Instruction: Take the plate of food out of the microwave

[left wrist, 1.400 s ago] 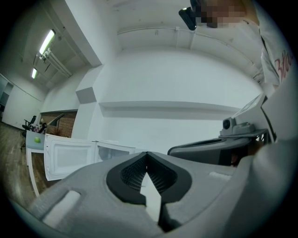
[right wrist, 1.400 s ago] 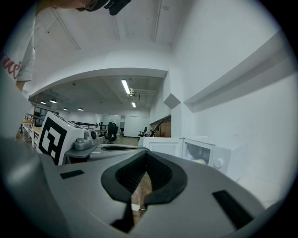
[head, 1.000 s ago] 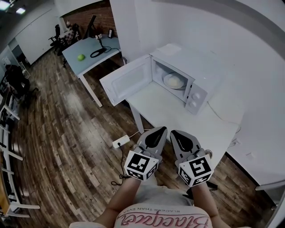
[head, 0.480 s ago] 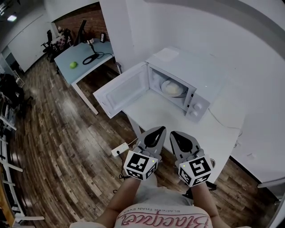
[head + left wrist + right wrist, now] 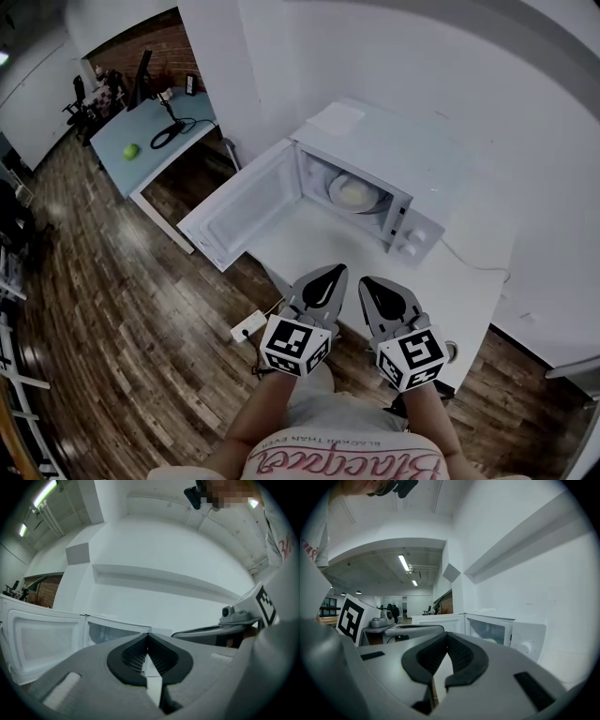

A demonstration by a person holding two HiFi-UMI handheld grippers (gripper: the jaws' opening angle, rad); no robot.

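Note:
A white microwave [image 5: 394,173] stands on a white table [image 5: 328,244] with its door [image 5: 239,206] swung wide open to the left. Inside it lies a plate of pale food [image 5: 354,193]. My left gripper [image 5: 336,270] and right gripper [image 5: 367,281] are held side by side near the table's front edge, well short of the microwave. Both have their jaws shut with nothing between them. In the left gripper view the open door [image 5: 42,641] and the oven cavity [image 5: 110,632] show ahead. The right gripper view shows the microwave [image 5: 501,632] ahead to the right.
A light blue desk [image 5: 141,141] with a green ball [image 5: 130,150] and a cable stands at the back left. A power strip [image 5: 247,326] lies on the wooden floor beside the table leg. A white wall runs behind the microwave.
The view has shifted so the microwave and table sit slightly lower and further left in the picture. Both grippers keep their place and stay shut.

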